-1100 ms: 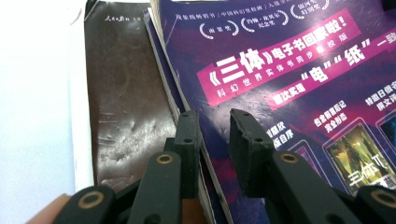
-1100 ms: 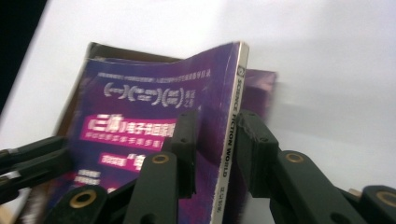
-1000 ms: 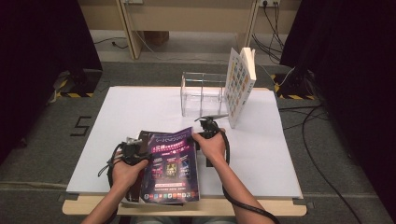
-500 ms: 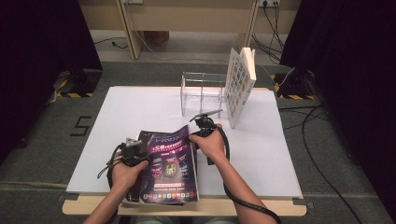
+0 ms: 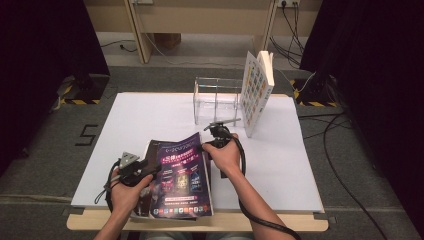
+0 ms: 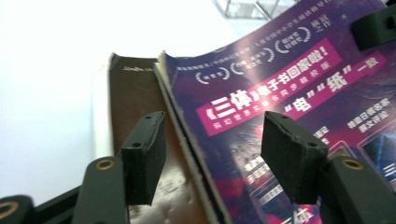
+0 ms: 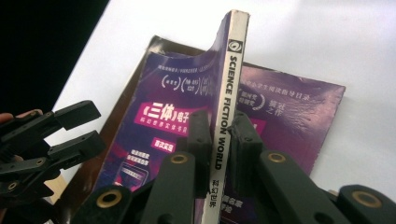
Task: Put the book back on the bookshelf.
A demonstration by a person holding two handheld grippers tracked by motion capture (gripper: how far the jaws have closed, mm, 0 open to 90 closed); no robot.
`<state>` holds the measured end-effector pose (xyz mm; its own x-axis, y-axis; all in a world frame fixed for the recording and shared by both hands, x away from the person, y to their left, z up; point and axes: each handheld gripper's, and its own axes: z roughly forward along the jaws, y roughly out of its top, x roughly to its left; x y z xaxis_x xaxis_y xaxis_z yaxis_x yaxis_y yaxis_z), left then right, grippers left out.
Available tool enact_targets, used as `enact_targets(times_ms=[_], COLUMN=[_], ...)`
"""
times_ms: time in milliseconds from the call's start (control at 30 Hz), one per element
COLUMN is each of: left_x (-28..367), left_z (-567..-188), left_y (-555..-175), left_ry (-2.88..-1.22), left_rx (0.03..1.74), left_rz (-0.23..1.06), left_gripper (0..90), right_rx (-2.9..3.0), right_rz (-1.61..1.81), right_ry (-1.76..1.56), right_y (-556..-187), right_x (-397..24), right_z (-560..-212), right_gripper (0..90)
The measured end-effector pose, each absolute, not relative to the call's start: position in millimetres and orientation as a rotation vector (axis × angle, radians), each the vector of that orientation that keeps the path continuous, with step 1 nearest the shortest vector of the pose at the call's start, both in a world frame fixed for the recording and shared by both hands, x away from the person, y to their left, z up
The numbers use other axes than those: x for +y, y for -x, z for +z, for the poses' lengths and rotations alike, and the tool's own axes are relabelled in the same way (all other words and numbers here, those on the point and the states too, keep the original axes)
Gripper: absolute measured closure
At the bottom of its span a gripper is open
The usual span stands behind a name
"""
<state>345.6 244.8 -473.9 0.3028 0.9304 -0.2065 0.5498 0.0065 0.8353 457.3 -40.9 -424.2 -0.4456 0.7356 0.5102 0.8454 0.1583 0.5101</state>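
Two fingers [image 7: 201, 135] astride magazine [image 7: 231, 93] spine

I see from overhead, looking forward and down on the tabletop [image 5: 150, 115] | my left tool [image 6: 212, 154] camera close along its jaws | right tool [image 7: 219, 140] camera likewise | all three share the purple magazine [image 5: 182, 170].
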Motion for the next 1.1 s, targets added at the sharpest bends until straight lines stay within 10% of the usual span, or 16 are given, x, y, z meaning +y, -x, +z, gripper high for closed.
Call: enact_targets(times_ms=[1100], left_x=[256], left_z=[-478], left_y=[-341], left_ry=[-1.563], left_rx=[1.352], left_rz=[0.571], left_gripper=[38.2], right_rx=[-2.293], right_rz=[-1.583], right_ry=[1.552], right_y=[-427], right_x=[-72], right_z=[-351], right_gripper=[83.6])
